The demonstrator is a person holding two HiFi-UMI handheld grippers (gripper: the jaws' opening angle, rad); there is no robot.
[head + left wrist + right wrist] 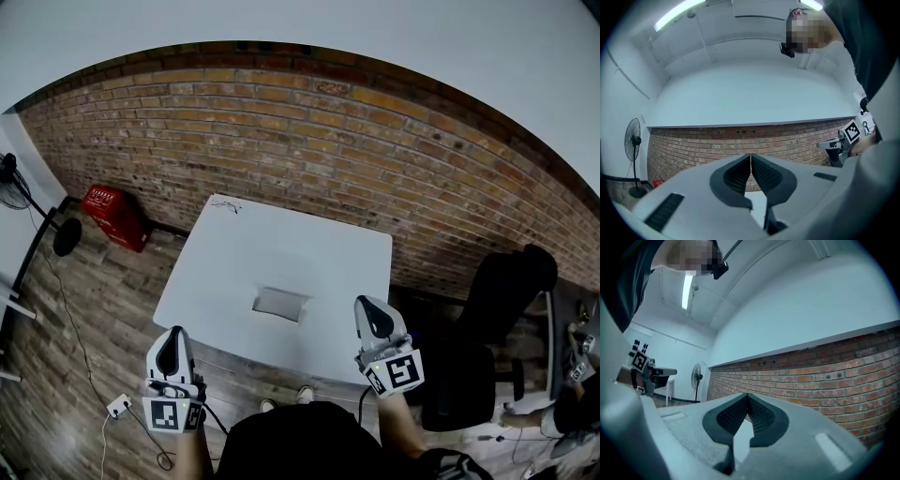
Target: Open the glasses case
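Task not begun yet, as far as we can see. The glasses case (279, 303) lies flat on the white desk (281, 234), towards its near edge. It looks shut, tho it's small in the head view. We hold the left tool (174, 334) and right tool (367, 305) at the desk's near side, one on each side, both well apart from the case. Both tools are closed w/ nothing btw the jaws; their own views show only the brick wall (825, 376) ahead. All's left to do: reach in, steady the case, lift the lid.
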